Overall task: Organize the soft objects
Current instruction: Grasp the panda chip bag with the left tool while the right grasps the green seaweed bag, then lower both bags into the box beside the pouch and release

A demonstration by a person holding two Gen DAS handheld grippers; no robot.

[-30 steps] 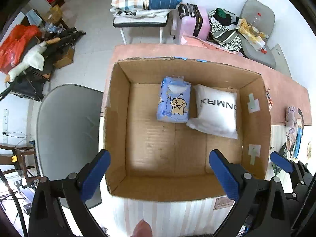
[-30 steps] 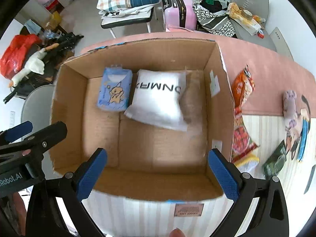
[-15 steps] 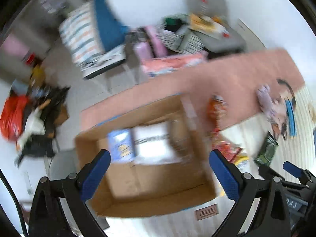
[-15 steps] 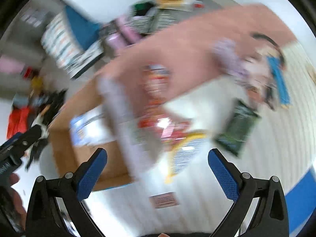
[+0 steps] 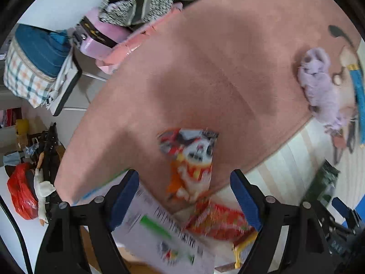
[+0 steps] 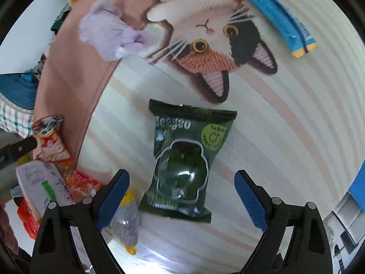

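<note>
While both grippers hung with jaws apart and nothing held, the right gripper (image 6: 181,196) hovered over a dark green snack bag (image 6: 186,159) lying flat on the striped cloth (image 6: 285,137), bag between its fingers. Left gripper (image 5: 184,198) sat above an orange-red snack packet (image 5: 190,159) on the pink cloth (image 5: 205,68), with a red packet (image 5: 216,221) nearer, blurred. Farther off, a purple plush toy (image 6: 107,34) lay by the cat print (image 6: 212,38); a blue tube (image 6: 278,16) beyond.

Lived-in home room, cat-print blanket (image 6: 212,34), pink suitcase (image 5: 100,43), plaid bedding (image 5: 32,68) on a chair, tiled floor
</note>
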